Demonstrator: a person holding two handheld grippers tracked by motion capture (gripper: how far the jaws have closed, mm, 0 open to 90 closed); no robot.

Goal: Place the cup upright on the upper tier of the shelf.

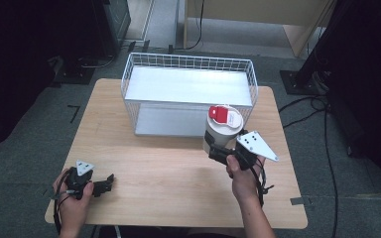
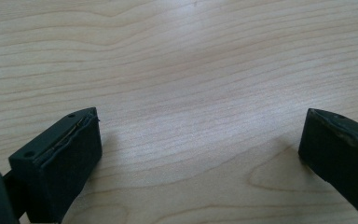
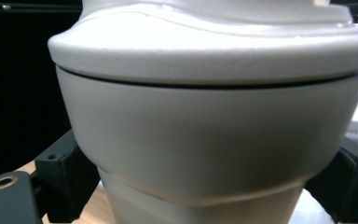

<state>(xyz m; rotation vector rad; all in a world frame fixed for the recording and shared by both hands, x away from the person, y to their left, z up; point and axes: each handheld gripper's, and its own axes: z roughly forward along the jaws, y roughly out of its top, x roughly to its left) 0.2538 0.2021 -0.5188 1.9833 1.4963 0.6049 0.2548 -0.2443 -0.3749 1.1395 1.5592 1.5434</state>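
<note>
The right gripper (image 1: 222,151) has its jaws closed against the two sides of a white canister (image 1: 222,130), gripping it low on the body beneath the wide collar; in the right gripper view the canister (image 3: 205,154) bulges between the two black jaws, which press it at about nine and three o'clock, so the grip looks firm rather than loose. The canister carries a red-and-white lid (image 1: 224,115) and stands upright, or close to it, at about one o'clock from the table's middle, just in front of the wire basket (image 1: 129,82), near the basket's front right corner; whether its base is on the table (image 1: 168,163) or just off it I cannot tell. The step in hand appears to be carrying the canister toward the basket; the next move likely calls for a lift high enough to clear the wire rim, then a forward travel toward twelve o'clock and a level lowering onto the basket's white floor, keeping the canister vertical so that it does not slip. The left gripper (image 1: 101,186) rests at about seven o'clock, near the table's front left corner; its jaws stand wide apart over bare wood (image 2: 191,93), holding nothing.
</note>
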